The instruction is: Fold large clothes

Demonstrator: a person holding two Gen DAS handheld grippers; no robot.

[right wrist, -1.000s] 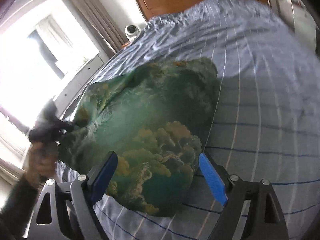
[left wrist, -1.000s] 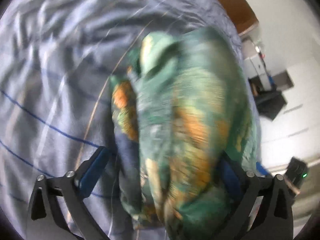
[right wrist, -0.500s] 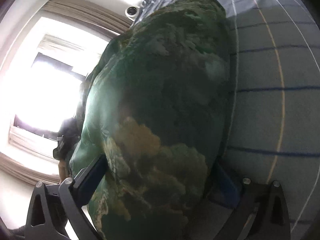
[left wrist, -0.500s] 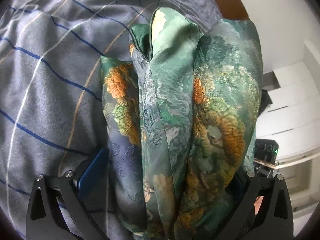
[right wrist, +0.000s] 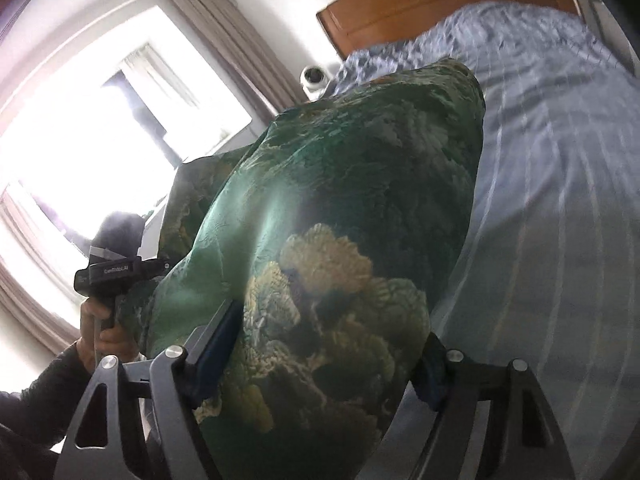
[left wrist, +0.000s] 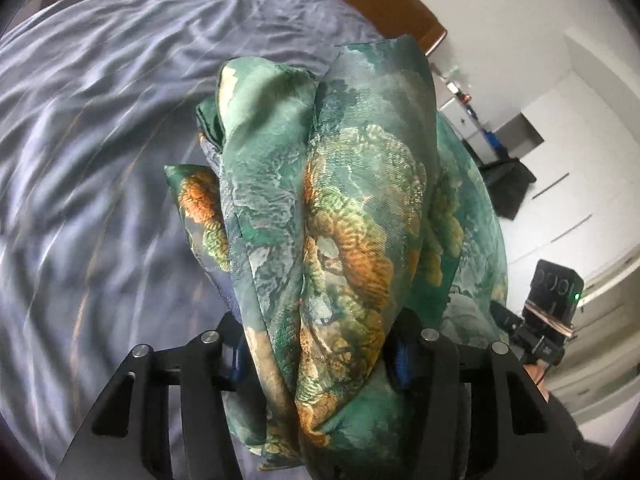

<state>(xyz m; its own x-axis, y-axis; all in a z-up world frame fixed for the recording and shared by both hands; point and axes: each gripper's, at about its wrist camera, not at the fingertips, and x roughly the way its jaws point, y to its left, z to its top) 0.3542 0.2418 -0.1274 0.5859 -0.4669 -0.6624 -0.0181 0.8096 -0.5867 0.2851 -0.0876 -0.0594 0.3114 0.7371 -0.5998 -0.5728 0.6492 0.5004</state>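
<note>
A large green garment (left wrist: 340, 208) with orange and cream cloud patterns hangs bunched in folds above the bed. My left gripper (left wrist: 318, 354) is shut on a thick gather of it. In the right wrist view the same garment (right wrist: 344, 248) drapes wide between the jaws of my right gripper (right wrist: 324, 344), which is shut on its edge. The left gripper's body (right wrist: 110, 274) and the hand holding it show at the left of the right wrist view. The right gripper's body (left wrist: 550, 320) shows at the right of the left wrist view.
The bed's blue-grey striped cover (left wrist: 100, 152) lies wrinkled below and also shows in the right wrist view (right wrist: 560, 200). A wooden headboard (right wrist: 420, 4) stands at the far end. A bright window with curtains (right wrist: 100, 128) is to the left. White cabinets (left wrist: 560, 184) line the right wall.
Both grippers have closed on the garment and lifted it off the bed. The cloth now hangs gathered between them, and both views have tilted up toward the headboard.
</note>
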